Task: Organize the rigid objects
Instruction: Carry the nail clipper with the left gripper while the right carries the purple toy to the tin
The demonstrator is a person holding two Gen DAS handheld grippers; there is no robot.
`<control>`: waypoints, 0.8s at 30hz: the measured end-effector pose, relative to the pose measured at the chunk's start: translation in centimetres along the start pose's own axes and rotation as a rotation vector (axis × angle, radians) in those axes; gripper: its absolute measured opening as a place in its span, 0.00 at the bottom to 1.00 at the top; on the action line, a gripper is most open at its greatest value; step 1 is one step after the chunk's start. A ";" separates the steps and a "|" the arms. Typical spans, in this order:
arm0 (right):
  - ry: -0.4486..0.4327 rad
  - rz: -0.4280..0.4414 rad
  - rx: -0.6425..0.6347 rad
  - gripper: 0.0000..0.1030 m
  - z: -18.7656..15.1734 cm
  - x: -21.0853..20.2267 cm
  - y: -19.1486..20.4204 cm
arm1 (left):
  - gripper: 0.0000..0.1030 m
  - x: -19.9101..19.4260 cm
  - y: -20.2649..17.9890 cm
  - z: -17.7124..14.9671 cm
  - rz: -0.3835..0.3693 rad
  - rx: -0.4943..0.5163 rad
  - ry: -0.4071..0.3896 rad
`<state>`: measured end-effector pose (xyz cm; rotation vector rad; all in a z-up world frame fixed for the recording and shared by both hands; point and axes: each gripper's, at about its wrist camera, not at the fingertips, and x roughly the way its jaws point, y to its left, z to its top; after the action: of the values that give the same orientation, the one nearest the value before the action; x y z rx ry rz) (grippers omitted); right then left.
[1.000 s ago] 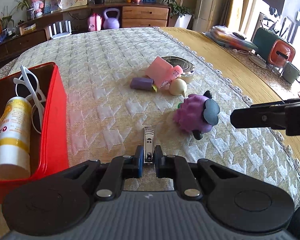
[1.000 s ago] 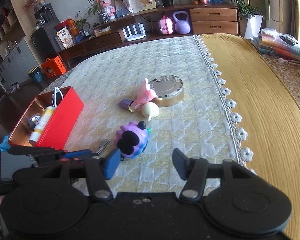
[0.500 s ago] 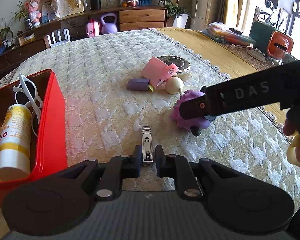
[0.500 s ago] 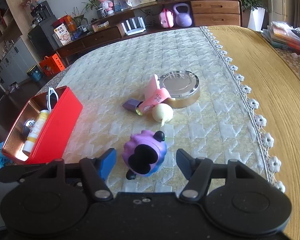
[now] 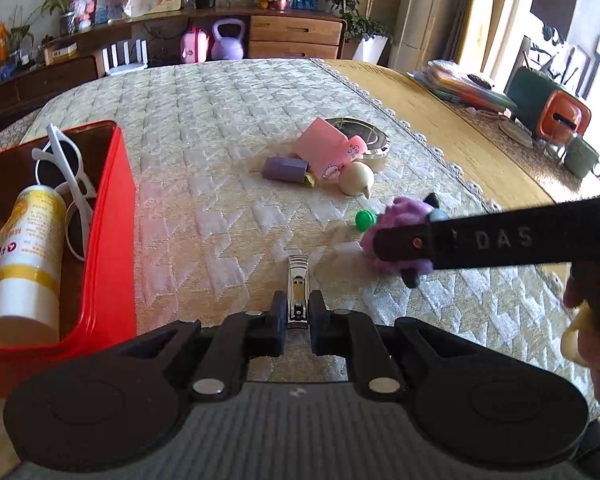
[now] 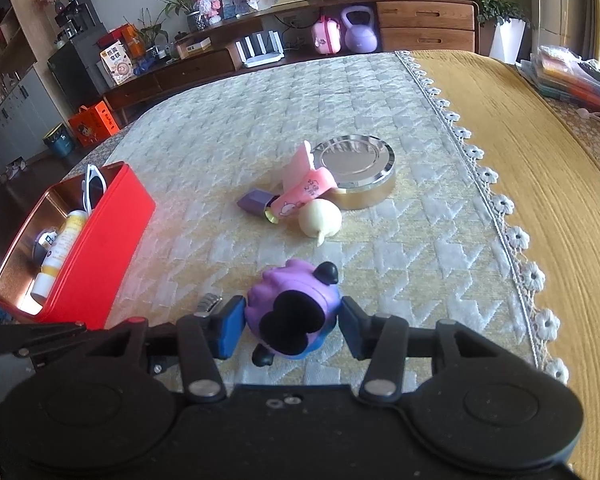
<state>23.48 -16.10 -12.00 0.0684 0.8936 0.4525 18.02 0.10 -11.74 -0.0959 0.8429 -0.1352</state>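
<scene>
Your left gripper (image 5: pixel 298 322) pinching the nail clipper (image 5: pixel 297 294) on the quilted surface (image 5: pixel 220 128), your right gripper (image 6: pixel 292 326) closing around the purple toy (image 6: pixel 294 312), sideboard (image 6: pixel 424 26) along the frame's top

Bare quilt (image 5: pixel 220 216) lies open between the red tin (image 5: pixel 116 240) and the nail clipper (image 5: pixel 297 292).

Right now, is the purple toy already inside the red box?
No, the purple toy sits on the quilted cloth between the right claw's closing fingers, well apart from the red box.
</scene>
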 end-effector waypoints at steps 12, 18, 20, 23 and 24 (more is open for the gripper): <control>0.001 0.043 -0.033 0.48 -1.5 -4.0 0.8 | 0.10 -3.5 2.8 1.8 -0.030 -0.121 -0.052; -0.007 0.074 -0.066 0.49 -1.7 -5.7 2.3 | 0.10 -5.4 3.8 2.8 -0.042 -0.141 -0.071; -0.008 0.082 -0.078 0.48 -1.6 -6.1 2.8 | 0.10 -6.1 4.1 3.1 -0.049 -0.144 -0.077; -0.010 0.091 -0.099 0.49 -1.4 -6.4 3.6 | 0.10 -7.2 4.4 3.5 -0.055 -0.141 -0.090; -0.011 0.093 -0.106 0.49 -1.3 -6.5 3.9 | 0.10 -7.6 4.6 3.7 -0.054 -0.140 -0.096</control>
<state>17.57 -15.40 -7.08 0.0156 0.8567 0.5854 16.14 5.93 -4.36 -0.2550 0.7538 -0.1217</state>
